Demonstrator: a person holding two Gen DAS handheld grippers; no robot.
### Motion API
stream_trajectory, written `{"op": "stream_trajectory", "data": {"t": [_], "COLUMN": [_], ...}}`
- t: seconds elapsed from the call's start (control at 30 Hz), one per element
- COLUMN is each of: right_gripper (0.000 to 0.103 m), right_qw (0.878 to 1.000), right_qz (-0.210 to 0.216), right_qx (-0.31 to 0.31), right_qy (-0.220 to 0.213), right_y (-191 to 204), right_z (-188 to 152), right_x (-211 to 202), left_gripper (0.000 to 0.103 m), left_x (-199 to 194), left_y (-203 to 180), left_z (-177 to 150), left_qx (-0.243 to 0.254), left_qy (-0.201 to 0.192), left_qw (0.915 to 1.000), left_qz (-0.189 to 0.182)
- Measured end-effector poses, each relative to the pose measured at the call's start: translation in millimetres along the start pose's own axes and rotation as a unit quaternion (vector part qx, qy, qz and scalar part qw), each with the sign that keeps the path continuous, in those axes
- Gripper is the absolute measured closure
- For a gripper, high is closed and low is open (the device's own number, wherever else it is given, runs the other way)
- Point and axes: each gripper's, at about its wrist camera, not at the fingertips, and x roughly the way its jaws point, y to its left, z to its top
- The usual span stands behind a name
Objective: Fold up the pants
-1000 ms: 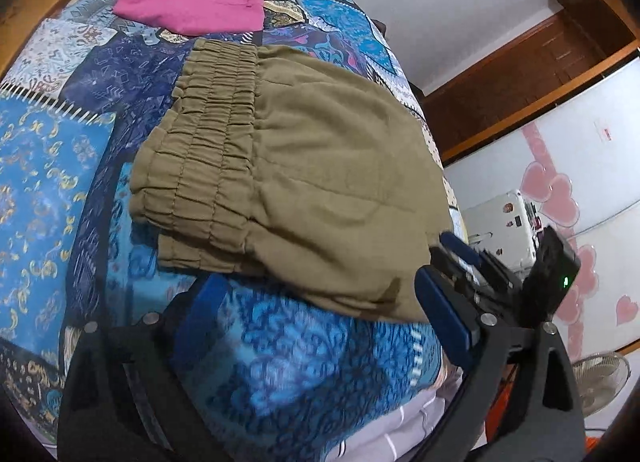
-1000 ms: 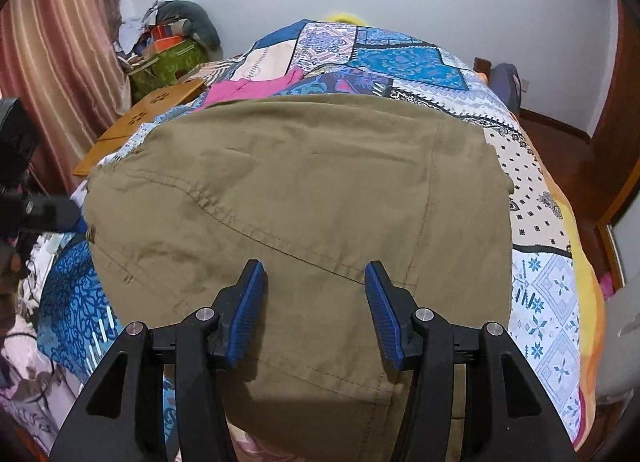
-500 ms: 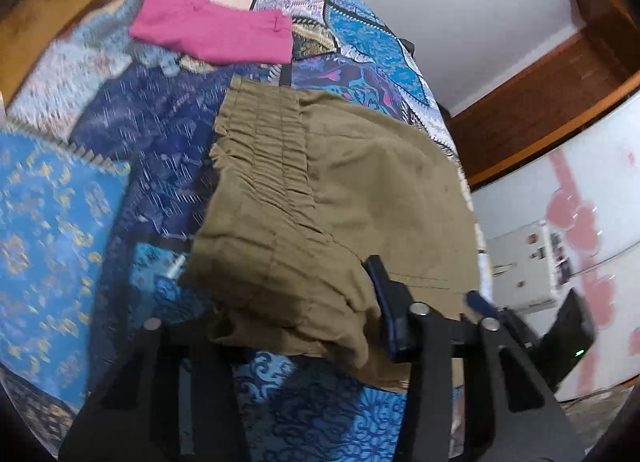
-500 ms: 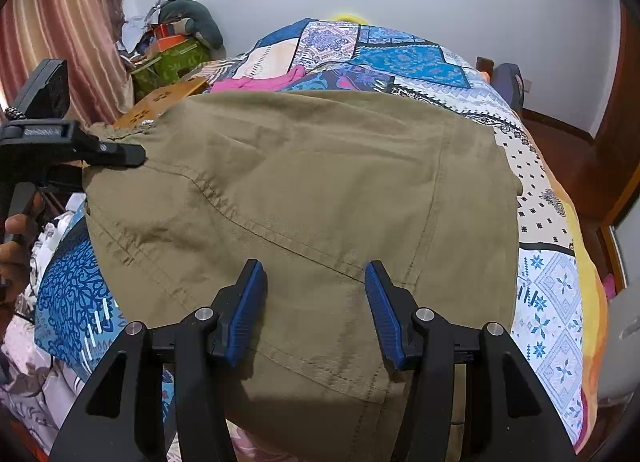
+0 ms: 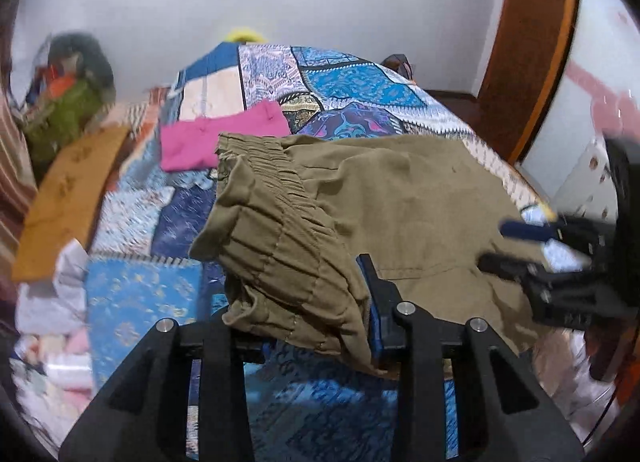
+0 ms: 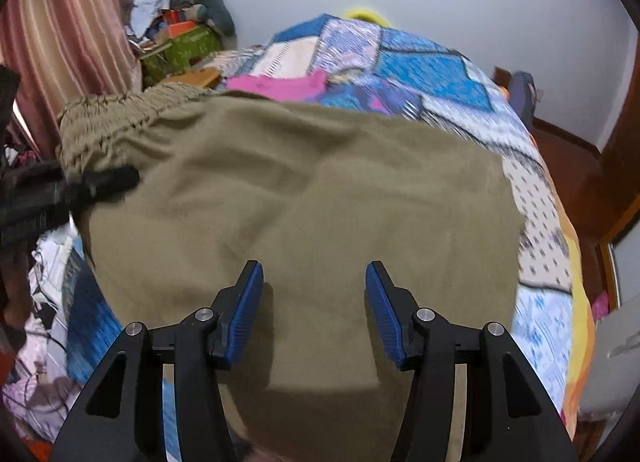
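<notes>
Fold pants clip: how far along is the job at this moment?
Done: the olive pants already lie as a compact layered rectangle on the patchwork bedspread. In hand: the left claw is closing on the gathered waistband corner, which sits raised off the bed; the right claw has cloth between its fingers at the near edge, grip unclear. Left: carry that edge over and flatten. The pink garment lies untouched.

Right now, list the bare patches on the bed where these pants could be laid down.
Bare bedspread lies beyond the pink garment, toward the wall, and along the right edge beside the olive pants. A narrower strip lies left of the waistband. The near end is crowded: pants and both grippers.
</notes>
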Motion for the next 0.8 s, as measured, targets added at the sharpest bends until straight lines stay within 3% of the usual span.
{"op": "stream_trajectory", "data": {"t": [0.23,0.5,0.63,0.8], "right_gripper": [0.051,0.051,0.051,0.051], "right_qw": [0.998,0.995,0.997,0.999], "right_qz": [0.043,0.085,0.066,0.027], "right_qx": [-0.024,0.005,0.009,0.033], "right_qy": [0.034,0.045,0.037,0.016], "right_y": [31.8,26.1,19.0,-7.9], "right_z": [7.8,-1.2,-7.3,-30.6], "right_x": [33.5,34.6,20.2,-7.7], "left_gripper": [0.069,0.071,0.071,0.072], "left_x": [-15.1,-28.0,-37.5,-44.5], "left_y": [2.2,-16.9,-38.2,-55.2], "left_z": [-8.2,4.9,13.1,23.1], "left_qx": [0.016,0.04,0.074,0.093], "left_qy": [-0.012,-0.04,-0.065,-0.077], "left_qw": [0.9997,0.9983,0.9946,0.9923], "left_qz": [0.014,0.014,0.033,0.029]}}
